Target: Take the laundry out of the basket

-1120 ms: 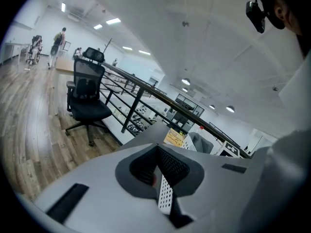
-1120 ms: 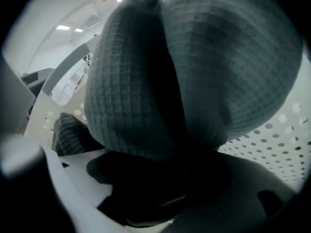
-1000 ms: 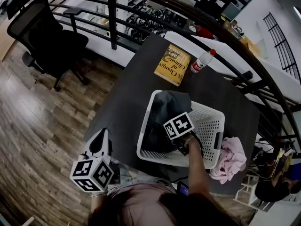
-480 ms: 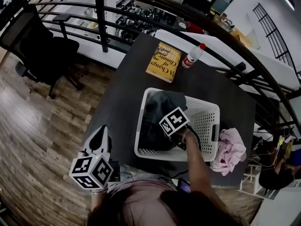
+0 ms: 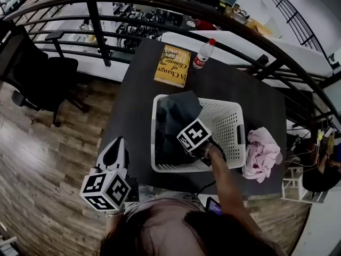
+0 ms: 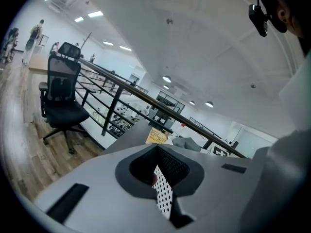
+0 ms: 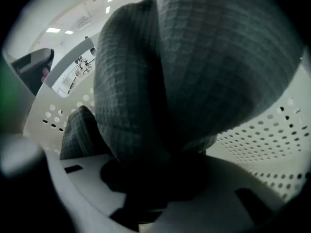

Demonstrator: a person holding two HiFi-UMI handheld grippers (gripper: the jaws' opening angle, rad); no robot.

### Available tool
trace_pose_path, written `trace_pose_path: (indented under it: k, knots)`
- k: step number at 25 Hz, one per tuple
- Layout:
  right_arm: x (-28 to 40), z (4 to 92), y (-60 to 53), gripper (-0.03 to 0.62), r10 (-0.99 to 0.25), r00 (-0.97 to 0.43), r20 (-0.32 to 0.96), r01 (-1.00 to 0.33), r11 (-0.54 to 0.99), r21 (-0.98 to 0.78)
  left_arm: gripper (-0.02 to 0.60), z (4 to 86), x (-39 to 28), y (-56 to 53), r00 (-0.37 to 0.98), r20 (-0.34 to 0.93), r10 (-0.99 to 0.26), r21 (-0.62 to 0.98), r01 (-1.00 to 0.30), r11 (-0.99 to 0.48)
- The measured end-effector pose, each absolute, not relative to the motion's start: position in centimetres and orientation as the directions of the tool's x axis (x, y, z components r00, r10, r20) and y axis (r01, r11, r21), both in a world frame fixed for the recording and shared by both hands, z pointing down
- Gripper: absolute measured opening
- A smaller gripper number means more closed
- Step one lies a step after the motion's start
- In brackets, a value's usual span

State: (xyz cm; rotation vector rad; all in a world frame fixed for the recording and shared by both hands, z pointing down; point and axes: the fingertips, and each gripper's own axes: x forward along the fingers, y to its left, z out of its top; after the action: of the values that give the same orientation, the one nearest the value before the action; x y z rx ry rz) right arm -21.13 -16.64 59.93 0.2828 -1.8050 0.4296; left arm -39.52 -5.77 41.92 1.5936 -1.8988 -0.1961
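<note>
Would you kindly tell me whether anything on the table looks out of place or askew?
Nothing spilled or damaged. The dark garment bulges over the basket's far rim, and a pink garment lies crumpled on the table beside it.

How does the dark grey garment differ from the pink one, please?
The grey garment lies inside the white basket; the pink garment lies on the table, beside the basket. The grey garment is caught between the right tongs, whose jaws have just been closing; nothing touches the pink garment. Both are crumpled cloth.
</note>
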Motion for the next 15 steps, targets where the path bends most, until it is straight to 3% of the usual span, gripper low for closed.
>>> trace_pose_path:
  k: [9,15]
  knots:
    - [-21.1,56.7,-16.9,0.126,-0.063,-0.299,0.952,-0.437,0.896,-0.078,-0.002,41.2,-39.0,-6.1,0.019,0.348,-0.937,0.495,-0.853,0.166]
    - [-20.9,53.0,-17.4,0.123,-0.190,-0.329,0.925,-0.495,0.869,0.002,-0.002,41.0,-38.8,-6.1,0.074,0.339,-0.938,0.490,-0.865,0.109]
